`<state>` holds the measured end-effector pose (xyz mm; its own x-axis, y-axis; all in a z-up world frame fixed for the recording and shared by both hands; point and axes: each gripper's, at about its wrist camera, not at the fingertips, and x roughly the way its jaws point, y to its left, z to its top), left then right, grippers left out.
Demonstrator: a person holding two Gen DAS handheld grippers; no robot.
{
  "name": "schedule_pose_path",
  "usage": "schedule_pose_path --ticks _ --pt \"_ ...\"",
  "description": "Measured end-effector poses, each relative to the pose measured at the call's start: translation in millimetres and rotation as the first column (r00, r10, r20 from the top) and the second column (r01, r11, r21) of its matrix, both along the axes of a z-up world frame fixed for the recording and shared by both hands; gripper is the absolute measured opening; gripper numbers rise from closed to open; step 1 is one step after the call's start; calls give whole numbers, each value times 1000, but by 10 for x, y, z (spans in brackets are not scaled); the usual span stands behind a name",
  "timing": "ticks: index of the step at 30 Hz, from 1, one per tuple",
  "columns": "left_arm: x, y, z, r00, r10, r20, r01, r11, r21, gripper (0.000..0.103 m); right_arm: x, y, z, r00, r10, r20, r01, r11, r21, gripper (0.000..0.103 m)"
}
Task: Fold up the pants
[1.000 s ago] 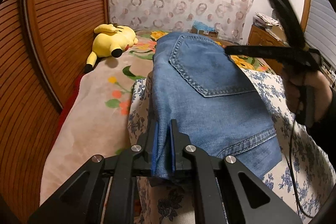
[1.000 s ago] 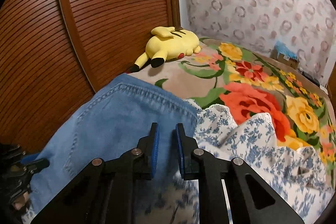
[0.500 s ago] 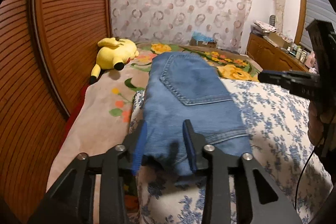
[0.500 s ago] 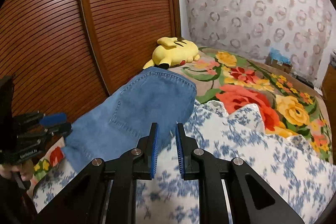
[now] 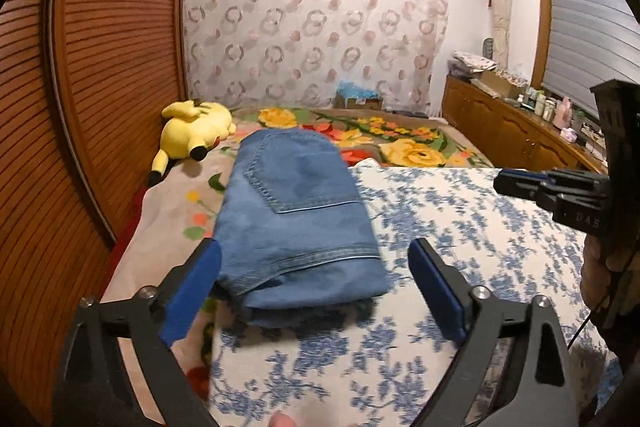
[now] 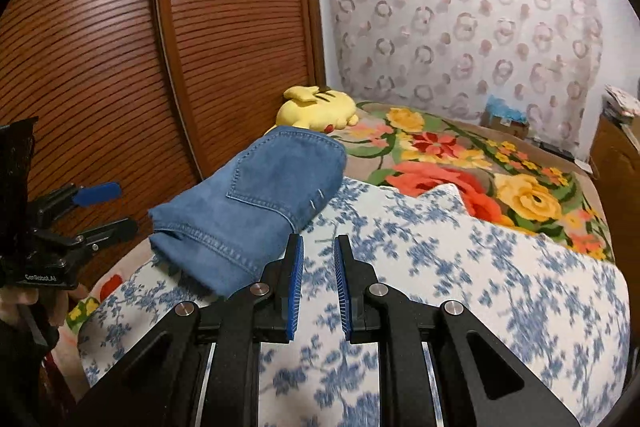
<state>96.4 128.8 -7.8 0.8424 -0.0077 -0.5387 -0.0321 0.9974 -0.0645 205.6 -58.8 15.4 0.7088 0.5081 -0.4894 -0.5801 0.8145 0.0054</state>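
Note:
The blue denim pants [image 5: 296, 219] lie folded into a compact bundle on the bed, back pocket up, near its left edge; they also show in the right wrist view [image 6: 256, 199]. My left gripper [image 5: 314, 287] is wide open and empty, just in front of the bundle, not touching it. It shows from the side in the right wrist view [image 6: 104, 211]. My right gripper [image 6: 318, 283] has its jaws a narrow gap apart with nothing between them, above the quilt to the right of the pants. It shows in the left wrist view [image 5: 520, 183].
A white quilt with blue flowers [image 5: 460, 227] covers the near bed over a floral blanket [image 6: 460, 163]. A yellow plush toy [image 5: 192, 131] lies beyond the pants by the slatted wooden wardrobe [image 6: 180, 47]. A wooden cabinet [image 5: 512, 135] with clutter stands at right.
My left gripper has let go of the pants' edge, opened wide and pulled back. My right gripper has also drawn back from the pants. The folded bundle stays on the bed.

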Motion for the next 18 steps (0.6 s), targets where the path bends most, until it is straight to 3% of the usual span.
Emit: schedule_pose_path --ticks 4,5,7,15,18 --pt "-60 -187 30 1000 -30 8 30 1000 -7 102 -300 -206 0 999 -50 12 50 999 5 17" --pt "-75 -248 41 999 -42 11 42 999 -7 102 -379 -266 -1 998 -66 13 66 998 6 20" --pt "-107 -354 56 998 -54 17 54 999 -4 102 -525 -377 27 995 -95 24 95 995 16 37" --pt "-279 -831 140 996 -81 29 80 997 21 102 -1085 -839 153 977 -209 52 208 978 37 59" --pt "-340 -982 177 995 -99 32 99 995 16 102 -1276 -962 223 969 -240 61 237 970 46 61"
